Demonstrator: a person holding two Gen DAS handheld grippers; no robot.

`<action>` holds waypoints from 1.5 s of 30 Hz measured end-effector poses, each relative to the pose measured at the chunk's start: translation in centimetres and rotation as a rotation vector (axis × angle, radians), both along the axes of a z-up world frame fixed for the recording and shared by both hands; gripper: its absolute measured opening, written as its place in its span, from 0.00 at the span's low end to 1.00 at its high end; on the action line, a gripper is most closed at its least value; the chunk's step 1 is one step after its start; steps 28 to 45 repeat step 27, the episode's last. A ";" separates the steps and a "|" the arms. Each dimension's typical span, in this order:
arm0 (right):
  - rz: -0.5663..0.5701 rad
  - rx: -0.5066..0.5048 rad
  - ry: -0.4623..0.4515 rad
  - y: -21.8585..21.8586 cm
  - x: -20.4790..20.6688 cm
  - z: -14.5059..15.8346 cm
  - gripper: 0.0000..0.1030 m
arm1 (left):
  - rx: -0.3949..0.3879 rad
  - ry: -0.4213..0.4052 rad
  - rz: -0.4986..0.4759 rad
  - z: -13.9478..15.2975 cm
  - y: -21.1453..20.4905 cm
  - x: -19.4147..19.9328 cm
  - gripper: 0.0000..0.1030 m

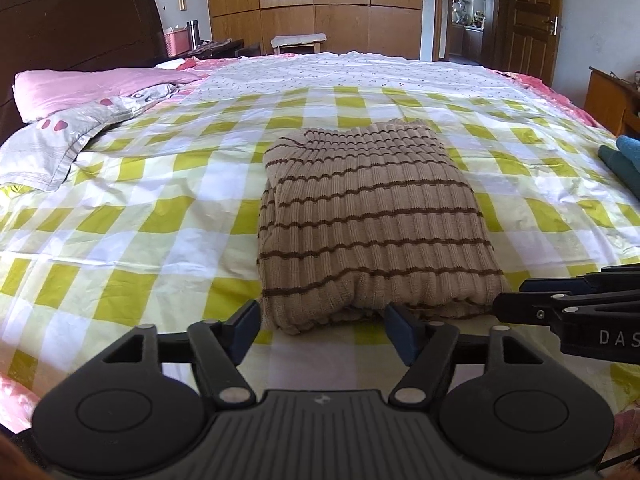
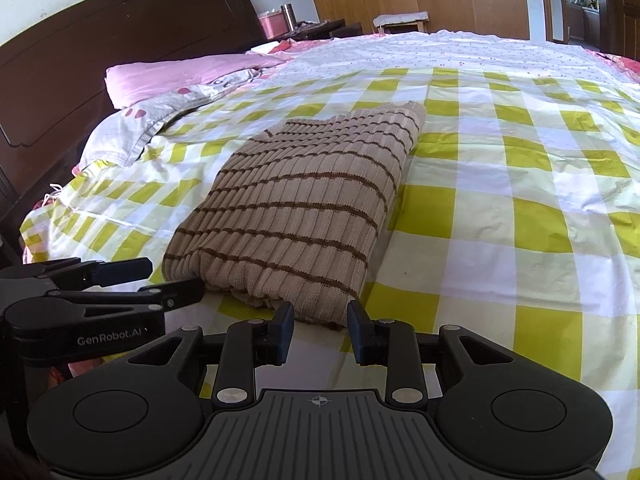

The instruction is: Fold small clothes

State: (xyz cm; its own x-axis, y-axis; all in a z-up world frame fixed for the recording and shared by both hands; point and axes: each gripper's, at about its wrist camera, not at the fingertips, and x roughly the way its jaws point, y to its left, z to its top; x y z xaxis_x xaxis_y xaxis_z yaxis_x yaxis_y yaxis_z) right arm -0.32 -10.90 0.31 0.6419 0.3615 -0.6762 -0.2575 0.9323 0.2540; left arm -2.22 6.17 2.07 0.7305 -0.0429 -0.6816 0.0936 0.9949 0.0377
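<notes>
Left wrist view first: at far left I see the dark headboard (image 1: 76,20), then a pink pillow (image 1: 92,86) with a grey-and-white pillow (image 1: 60,148) lying against it, both on the yellow-and-white checked sheet (image 1: 140,184). My left gripper (image 1: 326,328) sits low at the near edge of the sweater (image 1: 368,216), its jaws spread wide and empty; the right-hand fingertip (image 1: 400,330) sits just at the sweater's near fold, though I cannot tell if it touches. The sweater, beige with thin brown stripes, lies folded into a compact block in the middle of the bed, flat on the sheet. Past it stand the wooden wardrobe (image 1: 312,4) and a small stool (image 1: 298,42), with a brown door (image 1: 528,12) further right. My right gripper (image 1: 516,300) enters from the right edge, close beside the sweater's near right corner. Some teal cloth (image 1: 624,164) lies at the far right. Right wrist view: the left gripper (image 2: 160,280) comes in from the left, one fingertip just at the sweater's (image 2: 296,208) near left corner. My right gripper (image 2: 320,330) has its jaws parted, holding nothing, with the sweater's near right corner sitting just ahead of the gap. To the right, the sheet (image 2: 520,208) runs on to the edge of view.
</notes>
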 end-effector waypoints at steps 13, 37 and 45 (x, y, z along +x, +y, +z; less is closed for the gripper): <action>-0.002 -0.001 0.005 0.1 -0.7 -0.2 0.29 | 0.045 -0.039 0.000 0.5 -1.5 -1.2 0.96; -0.003 -0.004 0.015 0.2 -0.8 -0.4 0.29 | 0.032 -0.047 0.002 0.4 -1.3 -1.4 0.96; -0.003 -0.004 0.015 0.2 -0.8 -0.4 0.29 | 0.032 -0.047 0.002 0.4 -1.3 -1.4 0.96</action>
